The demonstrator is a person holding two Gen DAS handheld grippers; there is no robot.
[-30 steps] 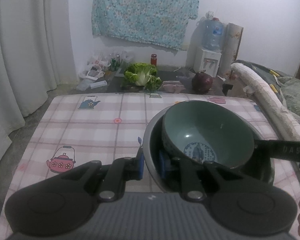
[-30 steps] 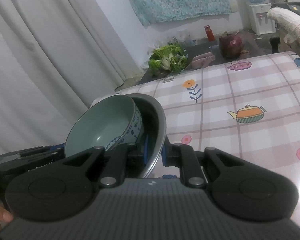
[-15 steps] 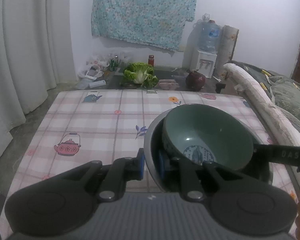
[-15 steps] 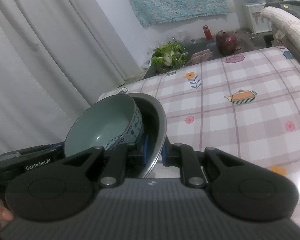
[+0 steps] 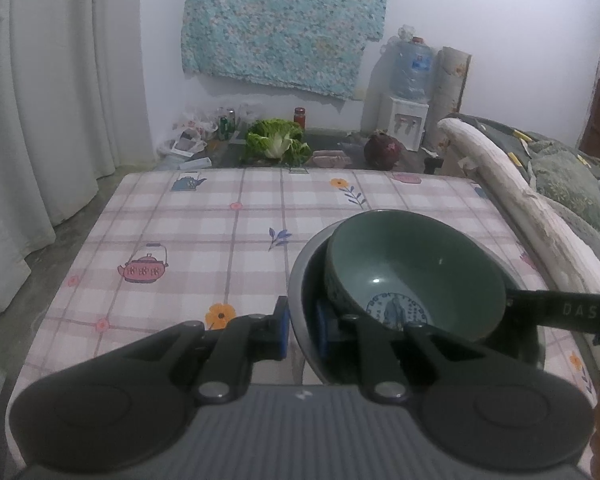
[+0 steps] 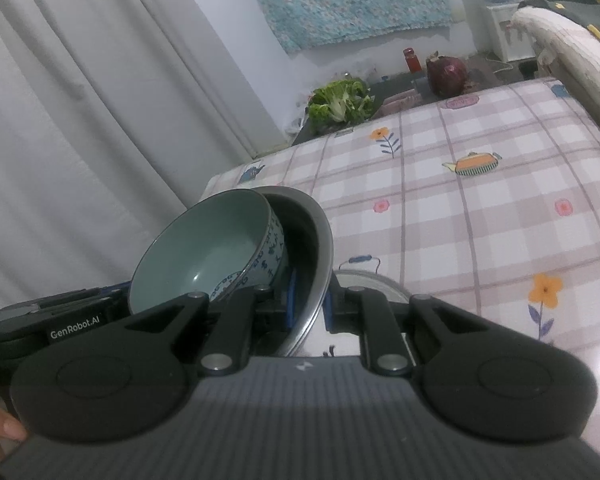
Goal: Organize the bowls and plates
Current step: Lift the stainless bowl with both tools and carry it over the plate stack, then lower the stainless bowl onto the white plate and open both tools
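Observation:
A grey metal bowl (image 5: pixel 300 276) hangs above the checked tablecloth (image 5: pixel 220 240), tilted a little, with a green ceramic bowl (image 5: pixel 412 264) leaning inside it. My left gripper (image 5: pixel 302 330) is shut on the metal bowl's near-left rim, one blue pad inside and one outside. In the right wrist view the metal bowl (image 6: pixel 314 236) and the green bowl (image 6: pixel 208 252) appear again, and my right gripper (image 6: pixel 308 306) is shut on the opposite rim. Each gripper shows in the other's view: the right gripper's body (image 5: pixel 560 310) and the left gripper's body (image 6: pixel 60 320).
A round metal piece (image 6: pixel 370 282) lies partly hidden under the right gripper. Beyond the table's far edge lie a leafy cabbage (image 5: pixel 276 142) and a purple cabbage (image 5: pixel 382 150). White curtains (image 5: pixel 40 120) hang on the left; rolled bedding (image 5: pixel 512 200) runs along the right.
Both grippers have drawn back together toward the table's near edge with the two bowls still held. More of the tablecloth now shows ahead. The grip on the rim is unchanged.

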